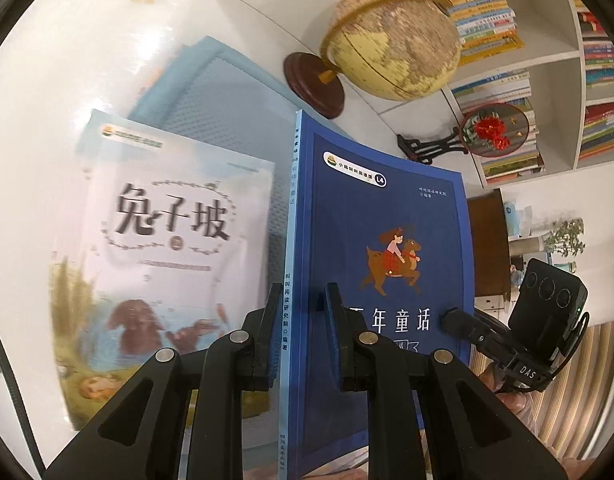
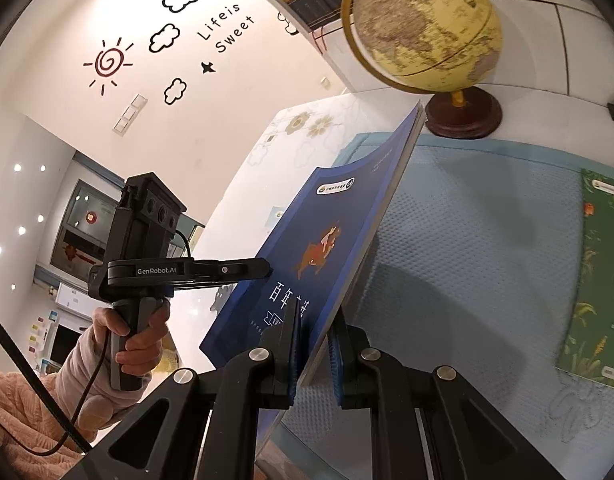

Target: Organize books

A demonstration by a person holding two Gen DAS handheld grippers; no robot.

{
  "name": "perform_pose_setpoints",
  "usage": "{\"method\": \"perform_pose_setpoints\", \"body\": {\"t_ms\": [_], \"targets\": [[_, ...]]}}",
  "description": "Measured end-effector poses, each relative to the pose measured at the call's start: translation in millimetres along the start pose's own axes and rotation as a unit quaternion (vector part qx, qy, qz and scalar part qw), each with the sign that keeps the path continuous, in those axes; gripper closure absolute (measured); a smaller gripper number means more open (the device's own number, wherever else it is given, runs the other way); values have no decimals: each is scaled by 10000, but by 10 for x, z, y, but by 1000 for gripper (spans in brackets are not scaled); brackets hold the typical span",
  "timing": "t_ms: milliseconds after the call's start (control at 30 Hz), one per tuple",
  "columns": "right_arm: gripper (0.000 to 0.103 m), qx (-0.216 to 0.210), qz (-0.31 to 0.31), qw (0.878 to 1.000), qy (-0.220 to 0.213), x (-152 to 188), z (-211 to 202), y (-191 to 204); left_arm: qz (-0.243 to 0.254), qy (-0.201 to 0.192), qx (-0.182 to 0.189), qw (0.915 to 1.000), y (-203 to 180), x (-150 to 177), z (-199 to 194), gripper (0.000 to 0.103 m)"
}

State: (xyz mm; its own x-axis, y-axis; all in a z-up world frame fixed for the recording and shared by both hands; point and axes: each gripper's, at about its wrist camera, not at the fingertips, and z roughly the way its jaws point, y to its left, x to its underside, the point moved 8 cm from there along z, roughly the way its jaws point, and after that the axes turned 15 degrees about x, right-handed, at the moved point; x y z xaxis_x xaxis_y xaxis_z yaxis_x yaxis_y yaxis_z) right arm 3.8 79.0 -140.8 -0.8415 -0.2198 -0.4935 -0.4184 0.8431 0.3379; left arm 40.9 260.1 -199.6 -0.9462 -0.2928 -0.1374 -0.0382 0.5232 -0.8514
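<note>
- White tabletop (image 1: 35, 128) carries a pale blue mat (image 2: 467, 240).
- Nearest, the left gripper (image 1: 299, 312) straddles the blue book's (image 1: 387, 220) spine edge; whether it pinches is unclear.
- Right gripper (image 2: 313, 328) clamps the same book's lower edge, holding it tilted above the mat.
- Rabbit-cover book (image 1: 167, 240) and green book (image 2: 599, 280) lie on the mat.
- Beyond, a globe (image 1: 391, 36), then bookshelves (image 1: 555, 60).
</note>
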Motion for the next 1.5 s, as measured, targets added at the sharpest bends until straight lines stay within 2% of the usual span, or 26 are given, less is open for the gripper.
{"method": "perform_pose_setpoints", "body": {"t_ms": [500,733,1167,1333,1500], "targets": [[90,-74,-41,9990,443,-14,595,306,-406,-246,-157,9987,601,-40,-407,88],[90,-72,51,9975,707,104,908,384,-653,-354,-245,9969,872,-24,-497,88],[90,-161,29,9946,1022,168,1252,566,-883,-605,-477,9931,1112,29,-700,88],[89,-78,136,9934,1136,185,1368,491,-889,-664,-544,9923,1124,24,-732,88],[86,74,164,9932,1152,211,1425,505,-705,-577,-905,9917,1079,29,-716,88]]}}
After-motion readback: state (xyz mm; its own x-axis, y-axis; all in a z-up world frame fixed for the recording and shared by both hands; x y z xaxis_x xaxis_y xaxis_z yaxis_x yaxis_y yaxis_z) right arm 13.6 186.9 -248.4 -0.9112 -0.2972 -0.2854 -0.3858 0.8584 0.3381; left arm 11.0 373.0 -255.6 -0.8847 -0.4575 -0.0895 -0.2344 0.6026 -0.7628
